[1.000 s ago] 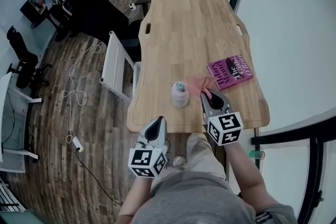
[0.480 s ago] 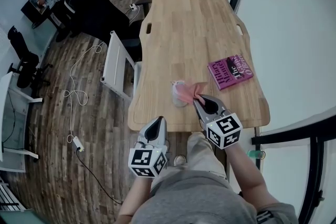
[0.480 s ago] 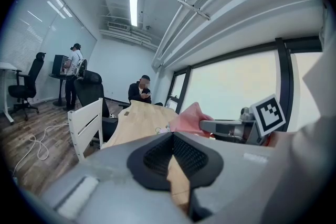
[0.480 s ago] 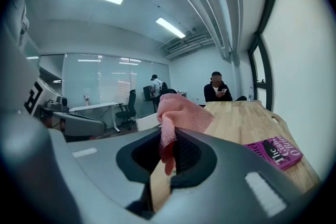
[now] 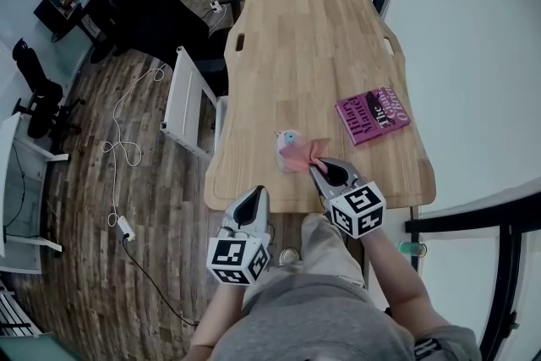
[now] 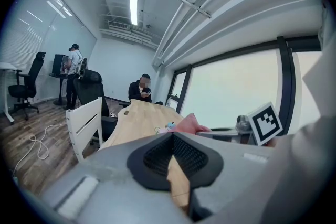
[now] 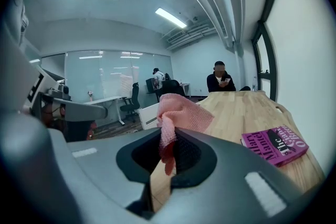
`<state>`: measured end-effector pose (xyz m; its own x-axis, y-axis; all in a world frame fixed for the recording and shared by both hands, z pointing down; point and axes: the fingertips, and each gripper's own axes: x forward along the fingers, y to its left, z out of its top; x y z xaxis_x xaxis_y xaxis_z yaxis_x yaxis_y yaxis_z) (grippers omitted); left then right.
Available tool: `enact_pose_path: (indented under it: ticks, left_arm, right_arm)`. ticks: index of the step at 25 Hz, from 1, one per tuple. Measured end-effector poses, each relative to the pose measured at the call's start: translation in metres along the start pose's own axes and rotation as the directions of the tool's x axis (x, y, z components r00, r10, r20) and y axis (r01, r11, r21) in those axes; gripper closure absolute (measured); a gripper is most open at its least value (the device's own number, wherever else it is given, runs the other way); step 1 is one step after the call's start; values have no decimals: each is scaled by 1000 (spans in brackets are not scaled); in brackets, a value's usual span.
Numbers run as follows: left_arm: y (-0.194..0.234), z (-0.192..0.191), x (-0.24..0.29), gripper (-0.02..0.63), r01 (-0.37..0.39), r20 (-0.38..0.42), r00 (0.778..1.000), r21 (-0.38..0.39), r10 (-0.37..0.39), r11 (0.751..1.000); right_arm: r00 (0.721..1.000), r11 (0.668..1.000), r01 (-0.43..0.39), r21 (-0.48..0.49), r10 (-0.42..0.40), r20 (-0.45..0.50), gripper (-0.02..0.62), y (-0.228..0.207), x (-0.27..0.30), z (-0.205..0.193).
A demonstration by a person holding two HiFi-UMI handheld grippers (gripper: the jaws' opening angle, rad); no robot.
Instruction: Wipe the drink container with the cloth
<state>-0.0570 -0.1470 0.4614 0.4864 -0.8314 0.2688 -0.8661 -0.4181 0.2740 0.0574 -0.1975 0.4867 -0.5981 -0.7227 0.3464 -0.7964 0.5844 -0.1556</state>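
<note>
- While the head view looks down, the right gripper (image 5: 319,167) holds the cloth (image 5: 297,155) against the drink container (image 5: 286,139) on the tabletop (image 5: 296,38); wiping seems underway, not finished.
- Left gripper view: the left gripper (image 6: 170,147) has its fingers clenched, empty.
- Right gripper view: fingers grasp the cloth (image 7: 178,110).

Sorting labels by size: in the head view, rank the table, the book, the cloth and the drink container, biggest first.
1. wooden table
2. pink book
3. pink cloth
4. drink container, partly hidden by the cloth, so these two are unsure.
</note>
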Motion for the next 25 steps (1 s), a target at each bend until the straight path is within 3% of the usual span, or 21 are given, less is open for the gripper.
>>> enact_pose_path:
  ticks: [25]
  left_arm:
    - [16, 1, 35, 603, -46, -15, 999, -25, 45, 999]
  right_arm:
    - [981, 999, -32, 3, 32, -190, 566, -34, 47, -58]
